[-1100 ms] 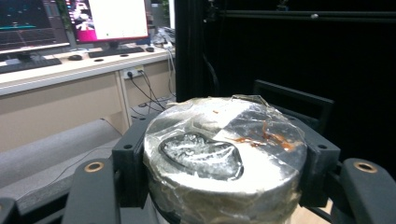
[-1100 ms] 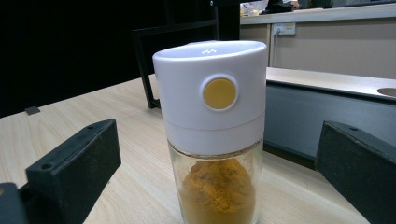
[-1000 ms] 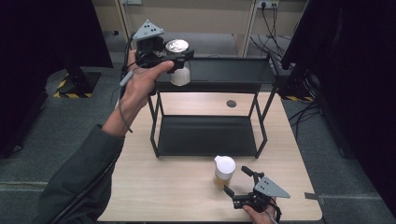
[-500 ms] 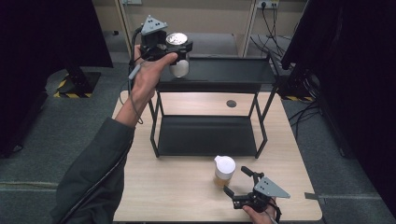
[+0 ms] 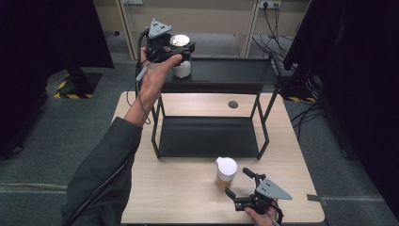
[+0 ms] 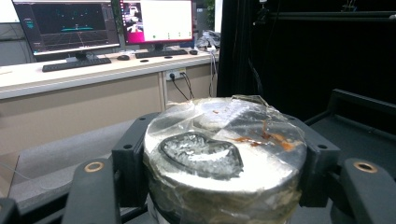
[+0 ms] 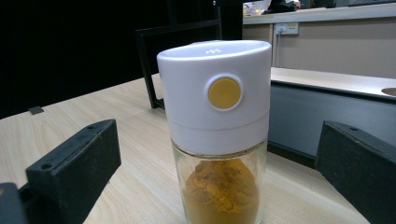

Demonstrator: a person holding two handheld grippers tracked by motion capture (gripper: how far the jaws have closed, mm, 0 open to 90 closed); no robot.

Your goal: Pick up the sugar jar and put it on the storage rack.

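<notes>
A white jar (image 5: 181, 69) with a crinkled foil-covered top (image 6: 224, 149) sits between the jaws of my left gripper (image 5: 181, 47), which is shut on it just under the rim. The jar hangs at the left end of the black rack's top shelf (image 5: 230, 71); I cannot tell whether its base touches. A glass spice jar (image 5: 226, 170) with a white cap, a yellow button and orange powder (image 7: 219, 191) stands on the wooden table (image 5: 179, 193). My right gripper (image 5: 237, 182) is open right next to it, one jaw on each side, not touching.
The rack's lower shelf (image 5: 209, 136) lies bare behind the spice jar. A round cable hole (image 5: 233, 104) is in the table under the rack. Dark curtains stand on both sides. A desk with monitors (image 6: 70, 23) is behind the rack.
My left hand has carried the foil-topped jar away from me and rightward onto the left end of the top shelf, sinking slightly. The right gripper and the spice jar have stayed put.
</notes>
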